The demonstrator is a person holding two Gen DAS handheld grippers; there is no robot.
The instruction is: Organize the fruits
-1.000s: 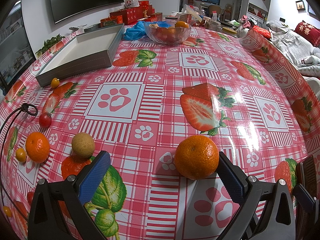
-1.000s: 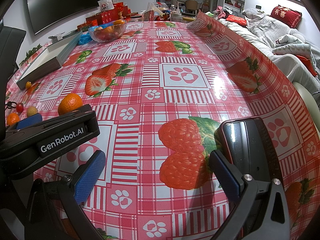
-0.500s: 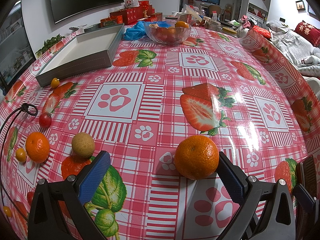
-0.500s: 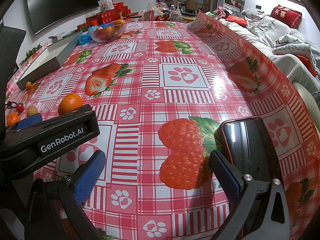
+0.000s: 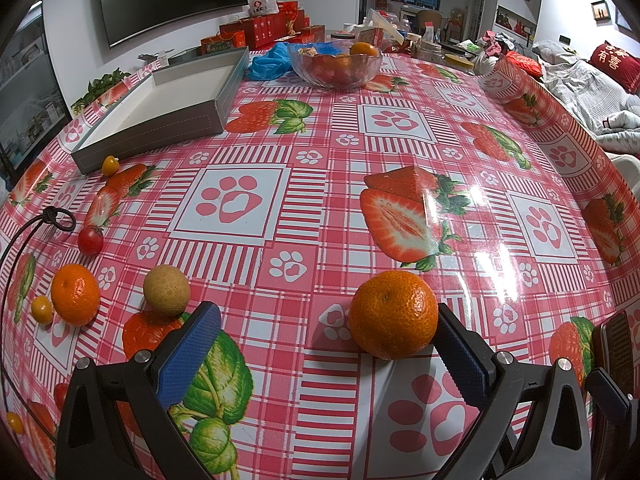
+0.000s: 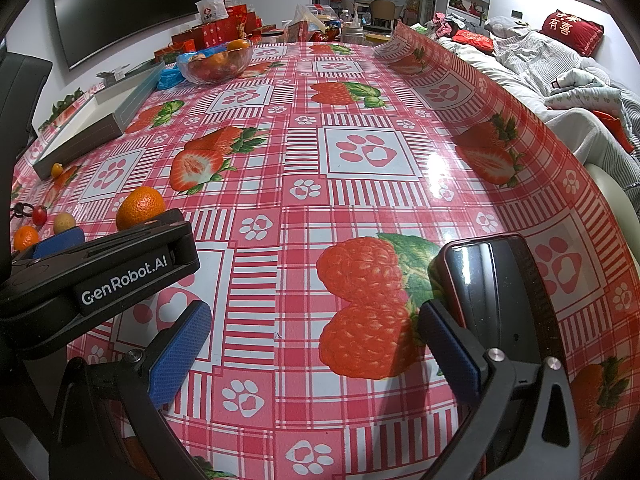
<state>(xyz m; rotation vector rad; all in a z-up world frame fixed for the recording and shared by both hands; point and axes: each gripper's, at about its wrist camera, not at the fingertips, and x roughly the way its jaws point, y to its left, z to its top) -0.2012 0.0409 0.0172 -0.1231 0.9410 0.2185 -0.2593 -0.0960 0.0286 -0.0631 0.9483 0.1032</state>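
Orange mandarin point(image 5: 393, 315) sits against the wide-open left gripper's point(image 5: 324, 356) right finger; right gripper point(image 6: 314, 356) gapes empty.

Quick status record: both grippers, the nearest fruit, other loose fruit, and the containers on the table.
left gripper: open, big mandarin against its right finger
right gripper: open, holds nothing, phone beside its right finger
loose fruit: small mandarin, longan, cherry tomato
grey tray: no fruit seen inside
glass bowl: holds fruit
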